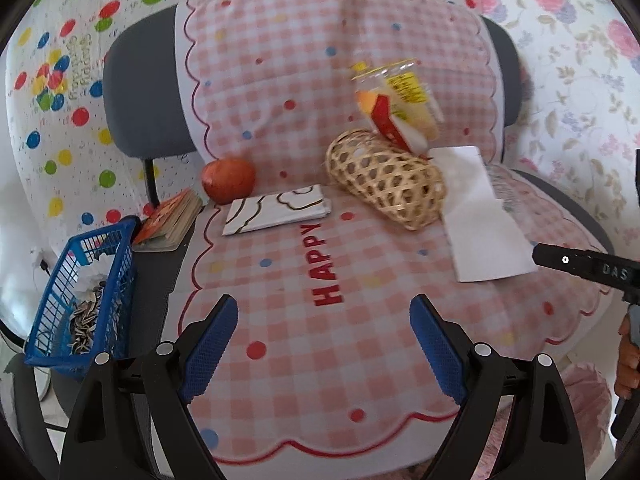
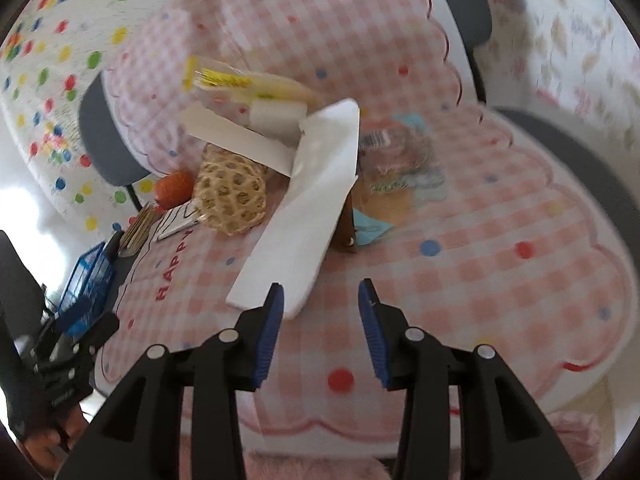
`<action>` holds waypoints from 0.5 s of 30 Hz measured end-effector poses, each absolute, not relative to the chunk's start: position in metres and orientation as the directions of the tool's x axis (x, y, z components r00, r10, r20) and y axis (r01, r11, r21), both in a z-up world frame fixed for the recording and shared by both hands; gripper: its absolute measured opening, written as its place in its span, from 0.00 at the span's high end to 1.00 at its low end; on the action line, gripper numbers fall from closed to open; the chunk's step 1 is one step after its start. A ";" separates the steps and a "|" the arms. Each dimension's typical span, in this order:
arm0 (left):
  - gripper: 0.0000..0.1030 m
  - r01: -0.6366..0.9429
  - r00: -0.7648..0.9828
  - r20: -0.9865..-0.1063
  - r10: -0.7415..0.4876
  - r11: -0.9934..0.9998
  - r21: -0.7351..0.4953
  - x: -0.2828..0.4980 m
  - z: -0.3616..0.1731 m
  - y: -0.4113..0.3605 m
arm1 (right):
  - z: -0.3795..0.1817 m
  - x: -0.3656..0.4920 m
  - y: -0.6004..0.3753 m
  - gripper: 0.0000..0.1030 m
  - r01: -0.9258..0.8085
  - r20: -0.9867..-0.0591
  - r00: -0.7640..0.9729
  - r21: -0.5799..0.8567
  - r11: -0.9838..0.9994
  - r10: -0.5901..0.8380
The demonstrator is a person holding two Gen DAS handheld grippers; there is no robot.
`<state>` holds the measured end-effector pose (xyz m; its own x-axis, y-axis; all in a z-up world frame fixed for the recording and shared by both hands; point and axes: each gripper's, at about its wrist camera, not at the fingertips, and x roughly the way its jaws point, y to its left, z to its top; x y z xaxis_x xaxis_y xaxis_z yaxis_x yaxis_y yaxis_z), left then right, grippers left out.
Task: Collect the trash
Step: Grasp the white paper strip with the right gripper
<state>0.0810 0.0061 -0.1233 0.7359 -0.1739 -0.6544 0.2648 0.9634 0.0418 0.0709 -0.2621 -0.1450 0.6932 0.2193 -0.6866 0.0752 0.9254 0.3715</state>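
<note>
On the pink checked chair cushion [image 1: 320,360] lies a white paper sheet [image 1: 480,216] [image 2: 304,220]. My right gripper [image 2: 320,292] hovers at its near end, jaws partly apart; a corner of the sheet shows by the left pad, unclamped. Behind the sheet lie a clear crumpled wrapper [image 2: 400,160] and a blue scrap [image 2: 368,232]. A plastic cup with a yellow label [image 1: 396,100] leans over a woven basket [image 1: 384,178] lying on its side. My left gripper [image 1: 324,312] is open and empty above the word HAPPY. A blue trash basket [image 1: 80,292] with seed shells sits at the left.
A red fruit [image 1: 228,180], a folded white napkin with brown lines [image 1: 276,214] and a small book [image 1: 168,220] lie at the seat's back left. The right gripper's finger [image 1: 580,266] enters from the right. Patterned cloths hang behind the chair.
</note>
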 end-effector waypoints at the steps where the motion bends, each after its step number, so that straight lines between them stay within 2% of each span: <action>1: 0.15 0.263 0.734 -0.657 -0.174 0.964 0.039 0.083 -0.124 0.008 | -0.148 0.076 -0.263 0.63 0.077 -0.685 0.689 0.392 0.917 0.235; 8: 0.15 0.247 0.723 -0.670 -0.164 0.969 0.029 0.097 -0.134 0.017 | -0.164 0.107 -0.265 0.66 0.132 -0.671 0.677 0.514 0.848 0.301; 9: 0.15 0.243 0.724 -0.671 -0.163 0.970 0.026 0.097 -0.134 0.018 | -0.163 0.109 -0.265 0.71 0.136 -0.669 0.678 0.521 0.843 0.304; 10: 0.15 0.240 0.723 -0.671 -0.163 0.970 0.024 0.098 -0.134 0.020 | -0.161 0.111 -0.263 0.82 0.141 -0.668 0.680 0.523 0.841 0.301; 15: 0.15 0.222 0.730 -0.667 -0.152 0.975 0.021 0.095 -0.132 0.031 | -0.130 0.100 -0.255 0.94 0.116 -0.637 0.733 0.463 0.879 0.238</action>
<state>0.0953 0.0312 -0.1321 0.7296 -0.1517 -0.6669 0.2223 0.9747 0.0214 0.1000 -0.2554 -0.1296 0.7330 0.2384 -0.6371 0.1163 0.8788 0.4627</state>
